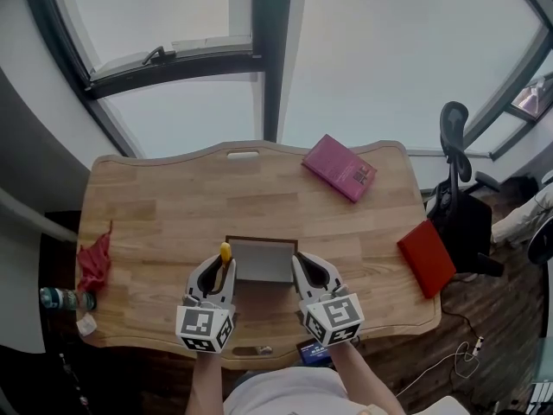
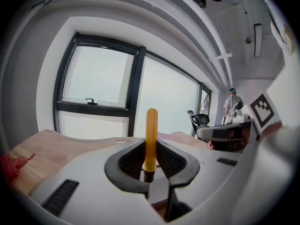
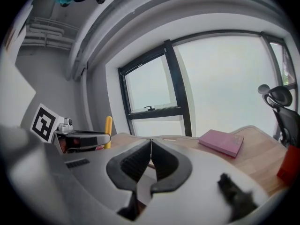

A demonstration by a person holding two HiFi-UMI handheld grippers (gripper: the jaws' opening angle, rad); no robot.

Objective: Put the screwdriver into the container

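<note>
Wooden table [image 1: 155,206] under window [image 1: 173,15] — one screwdriver [image 2: 151,130], yellow handle up, clamped upright in left gripper [image 2: 151,149], just left of the one container [image 1: 262,262]. Right gripper [image 3: 151,146]: jaws pressed together, nothing between — at the container's right. Farther out: one pink book [image 1: 339,168], one red book [image 1: 426,258].

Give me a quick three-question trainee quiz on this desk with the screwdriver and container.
1. Which holds the screwdriver? A the left hand-held gripper; B the right one.
2. True or false: the right hand-held gripper is shut and empty.
3. Fill in: the book beyond the container is ____.
Key: 1 A; 2 true; 3 pink.
</note>
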